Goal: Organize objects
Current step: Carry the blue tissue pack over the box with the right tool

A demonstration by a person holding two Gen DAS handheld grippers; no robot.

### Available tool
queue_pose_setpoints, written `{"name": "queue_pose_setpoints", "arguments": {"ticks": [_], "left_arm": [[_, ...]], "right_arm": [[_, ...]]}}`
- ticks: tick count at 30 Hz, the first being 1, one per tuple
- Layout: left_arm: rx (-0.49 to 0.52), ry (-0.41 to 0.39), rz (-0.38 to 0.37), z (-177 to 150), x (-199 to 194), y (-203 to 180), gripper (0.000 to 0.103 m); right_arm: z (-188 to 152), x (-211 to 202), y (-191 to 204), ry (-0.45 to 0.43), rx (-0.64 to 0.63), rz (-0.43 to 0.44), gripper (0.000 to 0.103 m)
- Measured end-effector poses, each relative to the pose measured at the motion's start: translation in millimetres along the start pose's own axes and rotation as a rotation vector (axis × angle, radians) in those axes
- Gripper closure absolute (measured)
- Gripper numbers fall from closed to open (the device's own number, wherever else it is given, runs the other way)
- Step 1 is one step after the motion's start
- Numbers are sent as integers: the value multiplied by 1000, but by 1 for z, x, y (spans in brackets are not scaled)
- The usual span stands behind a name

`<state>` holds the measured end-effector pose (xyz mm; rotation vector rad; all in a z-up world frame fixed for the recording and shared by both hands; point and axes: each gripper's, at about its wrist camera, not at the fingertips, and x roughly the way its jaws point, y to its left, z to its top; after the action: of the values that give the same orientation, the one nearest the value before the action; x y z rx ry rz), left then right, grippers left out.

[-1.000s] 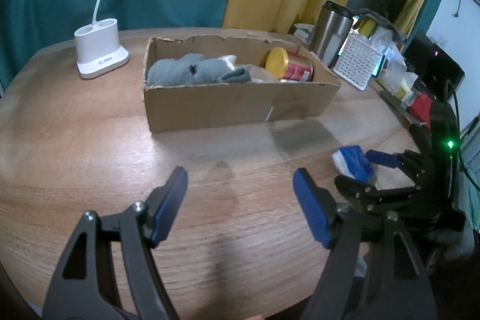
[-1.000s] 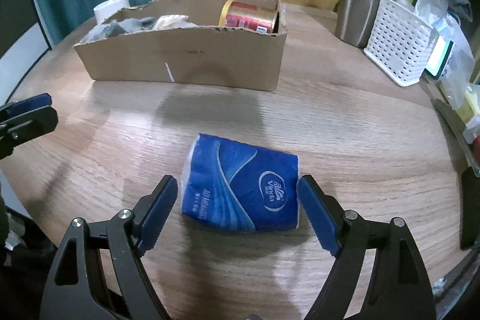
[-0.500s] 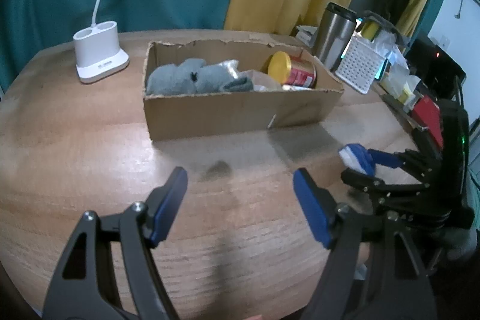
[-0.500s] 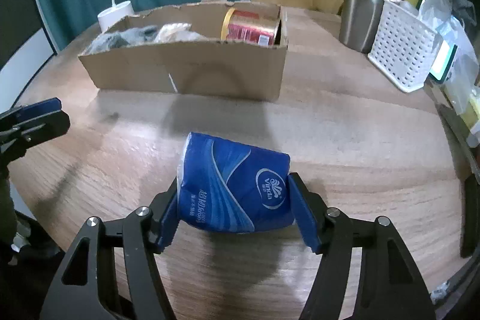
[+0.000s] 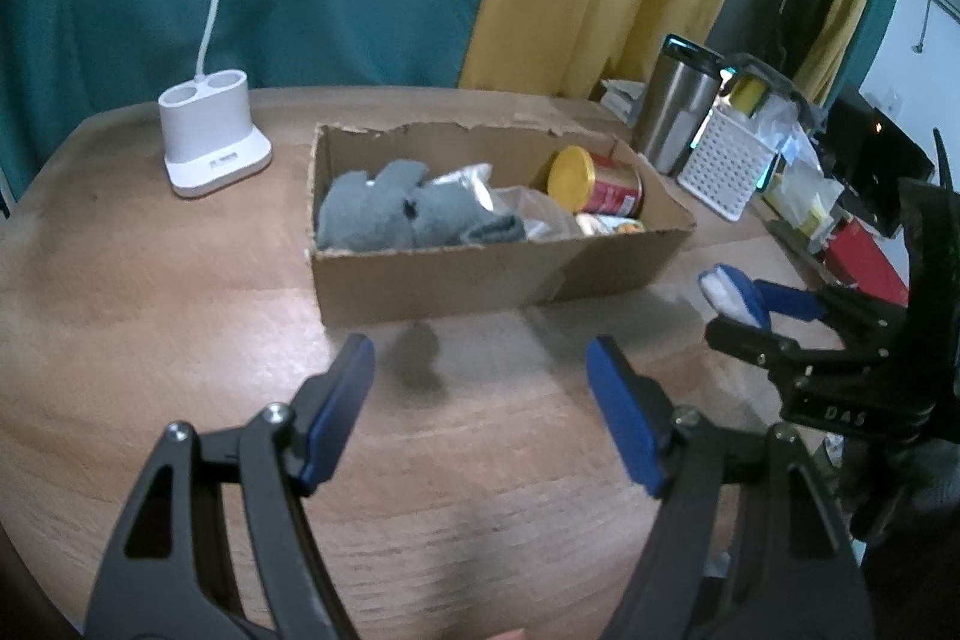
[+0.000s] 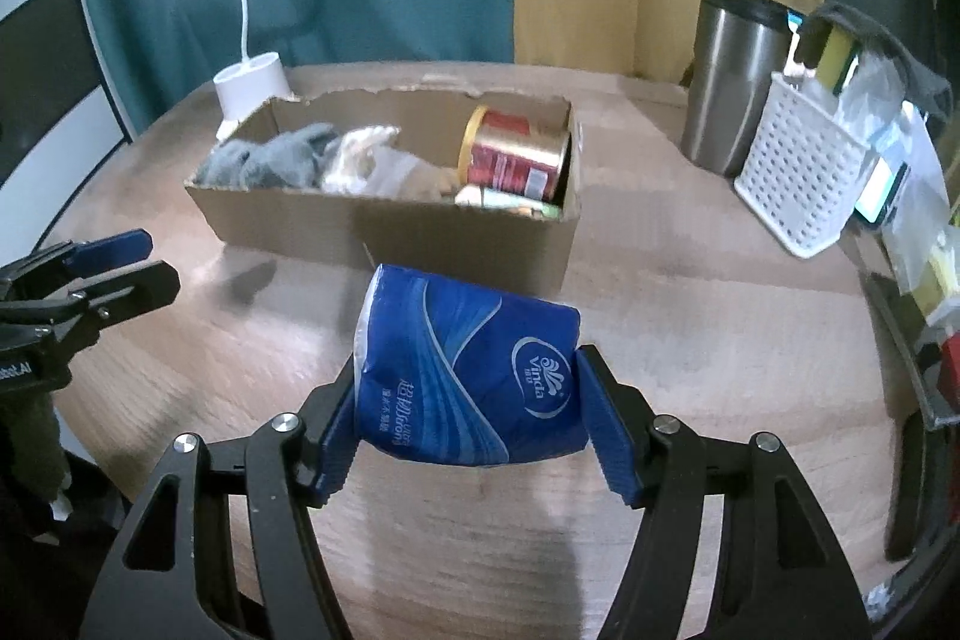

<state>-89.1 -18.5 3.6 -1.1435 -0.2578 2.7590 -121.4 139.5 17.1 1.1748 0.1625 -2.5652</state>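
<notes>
My right gripper (image 6: 465, 415) is shut on a blue tissue pack (image 6: 465, 367), held above the wooden table, squeezed between both blue pads. From the left wrist view the pack's end (image 5: 733, 293) shows at the right, in the right gripper (image 5: 756, 310). An open cardboard box (image 6: 420, 229) lies beyond it, holding a grey cloth (image 6: 264, 157), crinkly bags and a red can (image 6: 516, 154) with a yellow lid. My left gripper (image 5: 480, 412) stands open over bare wood in front of the box (image 5: 480, 280), nothing between its fingers.
A white lamp base (image 5: 207, 145) stands at the back left of the table. A steel tumbler (image 6: 735, 82) and a white perforated basket (image 6: 798, 172) with clutter sit at the back right. Teal and yellow curtains hang behind.
The right gripper's jaws closed on the tissue pack and lifted it off the table, toward the box. The left gripper stayed open and nearly still.
</notes>
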Motion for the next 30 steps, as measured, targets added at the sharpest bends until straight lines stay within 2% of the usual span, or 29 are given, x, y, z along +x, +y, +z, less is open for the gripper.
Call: {"name": "queue_pose_setpoints", "arguments": {"ticks": [23,30], "left_arm": [[-40,-66,37,35,-2,31,28],[-42,-53,54,42,8,44,28]], "right_arm": [[57,4,20,-45,-52,30,34],[70,14,29,-42,-56,38,34]]}}
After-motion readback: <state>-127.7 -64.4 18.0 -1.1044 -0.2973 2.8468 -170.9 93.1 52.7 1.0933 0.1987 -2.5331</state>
